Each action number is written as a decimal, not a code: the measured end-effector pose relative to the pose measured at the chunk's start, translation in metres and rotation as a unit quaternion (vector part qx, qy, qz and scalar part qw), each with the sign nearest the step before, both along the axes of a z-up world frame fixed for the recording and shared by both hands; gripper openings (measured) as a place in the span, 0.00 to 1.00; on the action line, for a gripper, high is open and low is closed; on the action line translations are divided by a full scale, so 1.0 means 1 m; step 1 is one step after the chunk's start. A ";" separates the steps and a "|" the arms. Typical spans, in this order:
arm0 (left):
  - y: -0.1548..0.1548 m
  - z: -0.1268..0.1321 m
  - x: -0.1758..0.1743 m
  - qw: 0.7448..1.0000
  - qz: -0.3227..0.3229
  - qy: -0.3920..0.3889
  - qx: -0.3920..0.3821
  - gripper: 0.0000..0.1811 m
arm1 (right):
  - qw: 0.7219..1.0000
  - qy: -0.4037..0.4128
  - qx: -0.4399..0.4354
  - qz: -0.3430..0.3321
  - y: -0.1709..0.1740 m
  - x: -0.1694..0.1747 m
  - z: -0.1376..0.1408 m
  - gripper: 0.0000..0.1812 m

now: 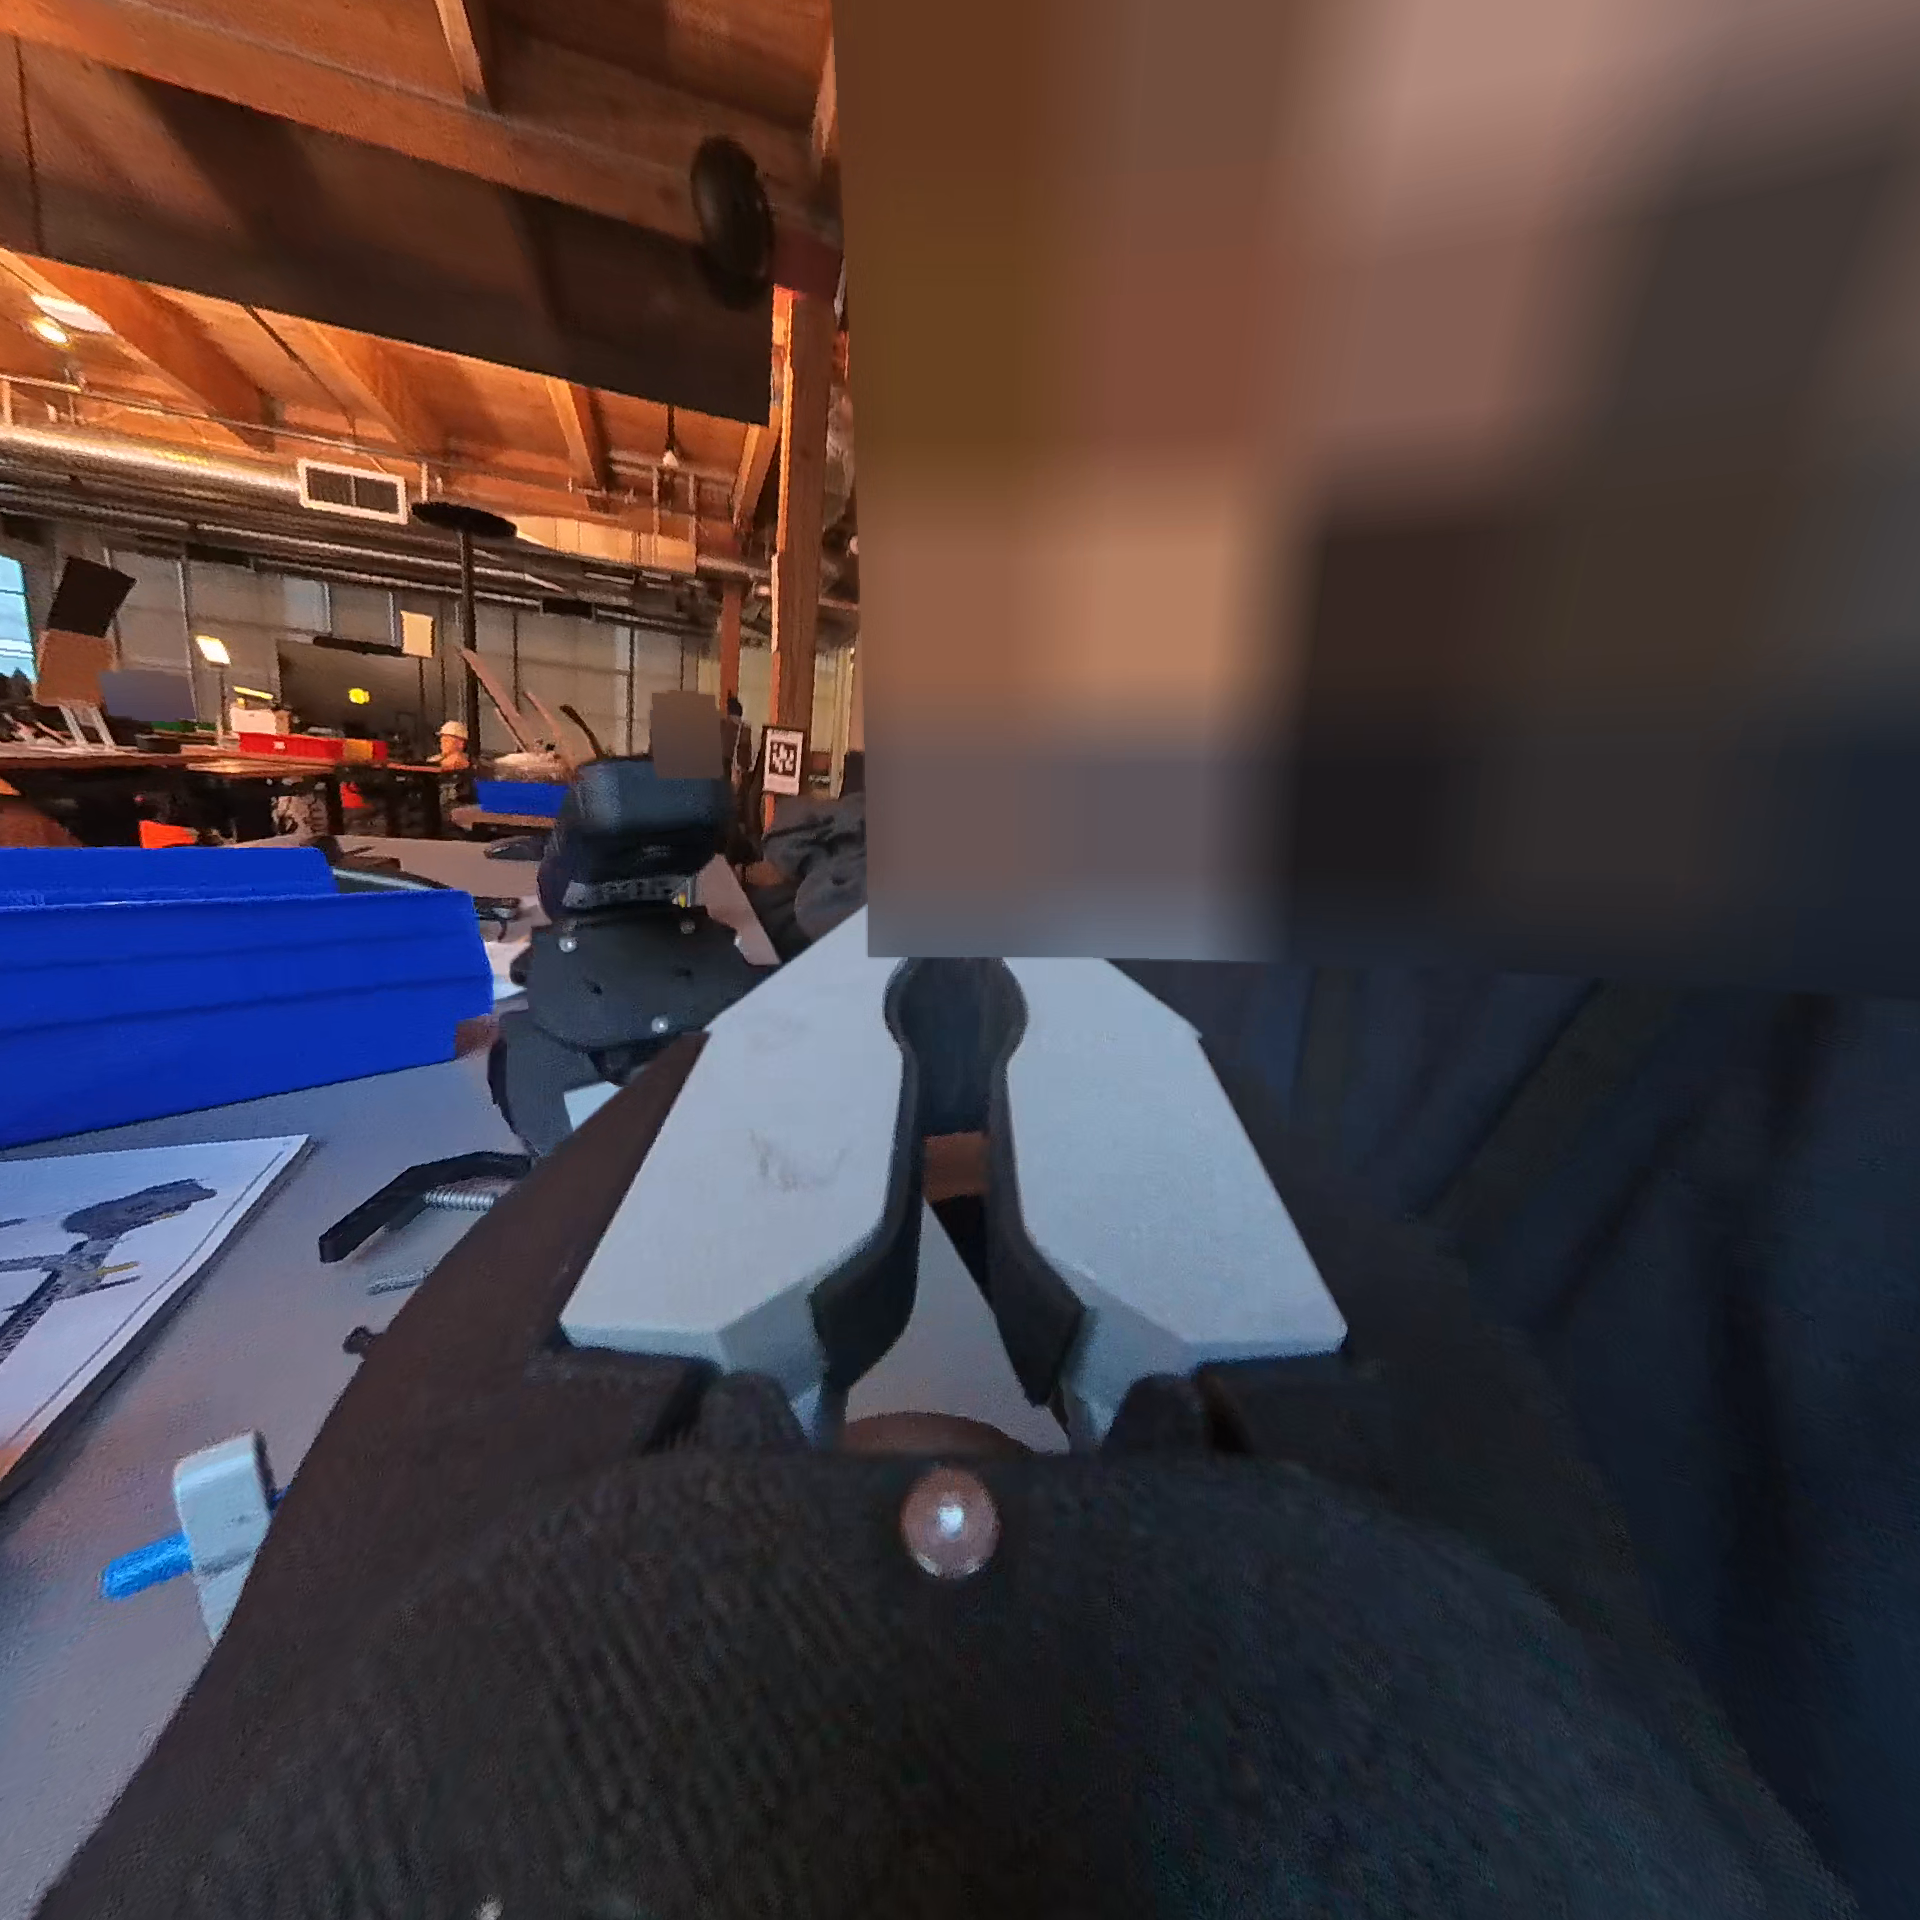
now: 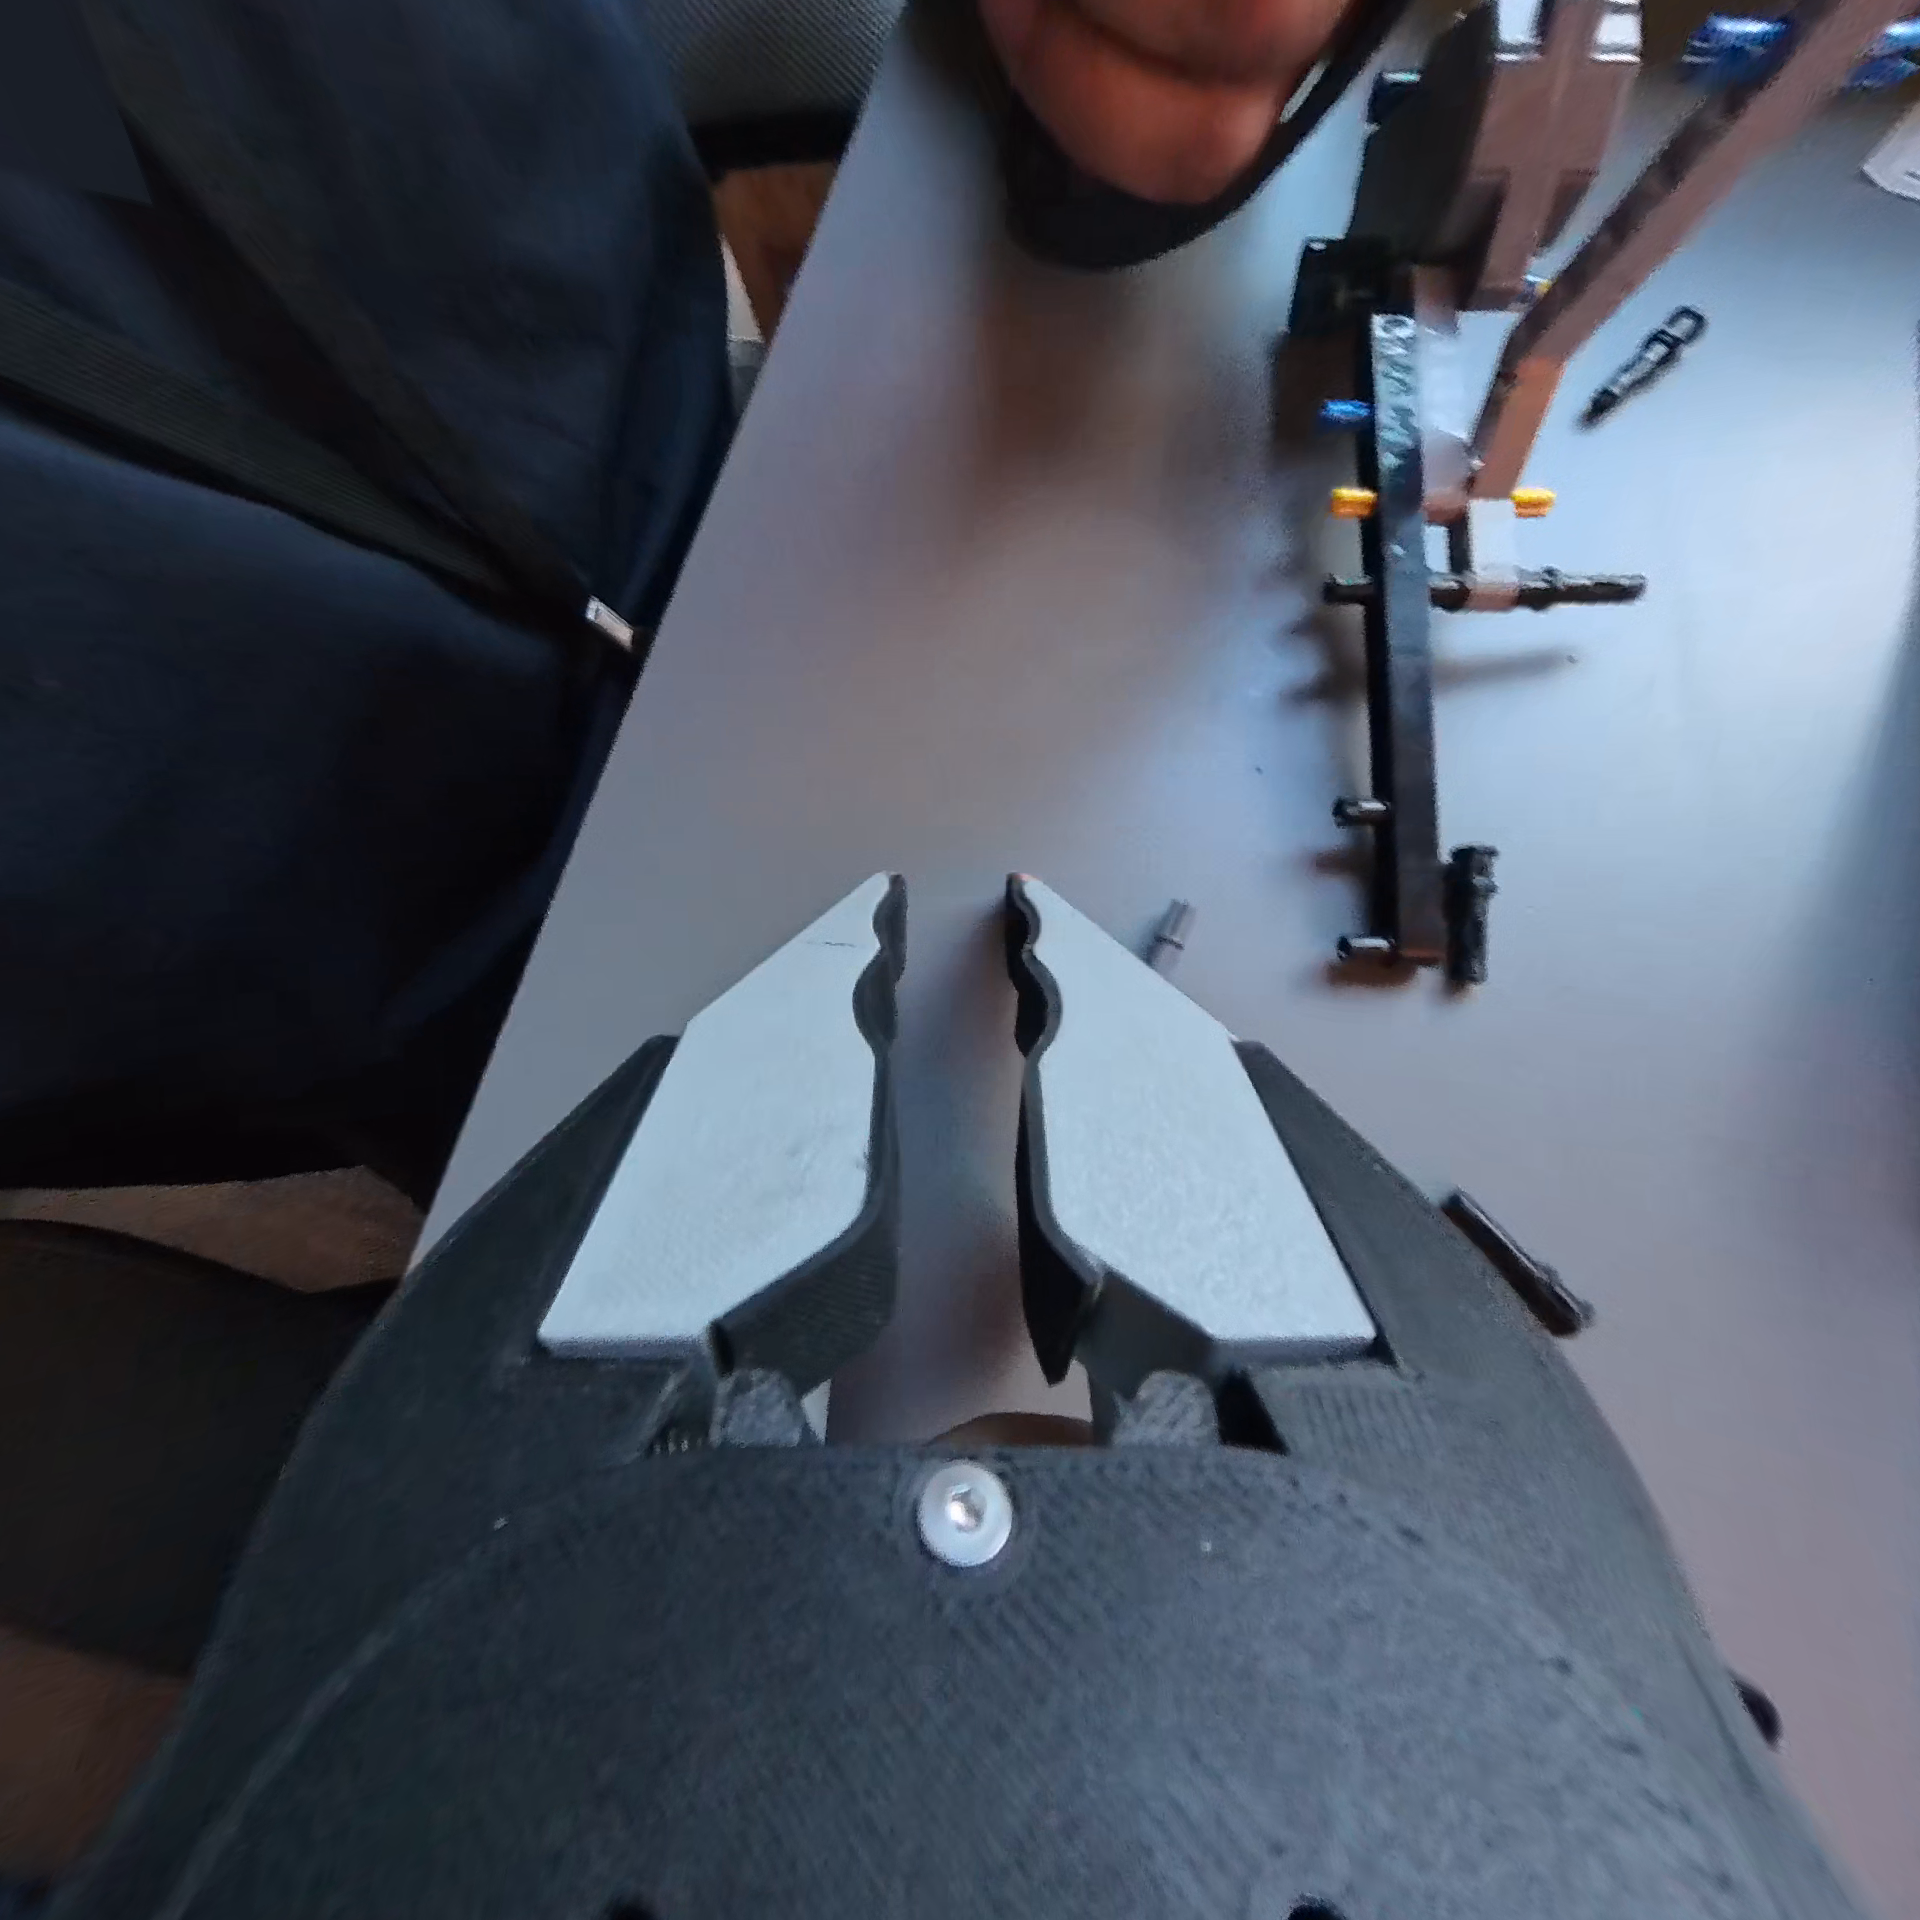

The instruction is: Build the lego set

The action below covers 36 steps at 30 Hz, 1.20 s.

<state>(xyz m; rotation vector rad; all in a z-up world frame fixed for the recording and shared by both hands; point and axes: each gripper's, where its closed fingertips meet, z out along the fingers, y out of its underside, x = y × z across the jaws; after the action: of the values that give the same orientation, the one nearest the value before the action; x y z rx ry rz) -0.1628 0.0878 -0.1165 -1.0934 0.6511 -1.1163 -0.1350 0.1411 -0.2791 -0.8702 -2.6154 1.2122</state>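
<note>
A long black lego beam assembly [image 2: 1408,675] with black, yellow and blue pins lies along the grey table [image 2: 935,520] at the right. My left gripper [image 1: 954,1049] is shut on this assembly; its black bar [image 1: 961,1236] shows between the pads. It also shows at the top right of the right wrist view [image 2: 1449,488], at the beam's far part. My right gripper [image 2: 956,894] is open and empty, low over the table near its front edge. A small grey pin [image 2: 1169,925] lies just right of its tip. The right gripper also shows in the left wrist view [image 1: 540,1101].
Blue bins [image 1: 229,987] stand at the left behind an instruction booklet [image 1: 114,1268]. A black part with a spring [image 1: 416,1205] and a grey and blue part [image 1: 218,1507] lie nearby. Loose black pieces [image 2: 1517,1278] [image 2: 1647,364] lie on the table. A person sits close at the table's edge. My hands' fingertips stand some 15 cm from each other.
</note>
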 end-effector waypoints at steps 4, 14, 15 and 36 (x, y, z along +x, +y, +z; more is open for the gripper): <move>0.004 0.008 -0.010 0.999 -0.001 -0.039 -0.014 0.01 | 1.000 0.001 -0.013 0.001 -0.001 0.000 0.003 0.09; 0.010 0.001 -0.008 1.000 0.012 -0.008 -0.028 0.01 | 0.999 0.025 0.005 -0.033 0.021 -0.001 0.015 0.09; 0.015 -0.004 -0.009 0.999 0.029 0.011 -0.037 0.01 | 0.999 0.016 0.010 -0.039 0.026 0.001 0.014 0.10; 0.038 -0.139 -0.012 0.876 0.120 0.385 -0.263 0.01 | 0.997 0.007 0.043 -0.071 0.041 -0.006 0.003 0.08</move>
<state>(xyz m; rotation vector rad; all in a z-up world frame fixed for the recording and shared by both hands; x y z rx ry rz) -0.1745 0.1257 -0.2554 -2.0813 0.8078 -0.6136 -0.1405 0.1820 -0.2758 -1.0072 -2.5238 1.0593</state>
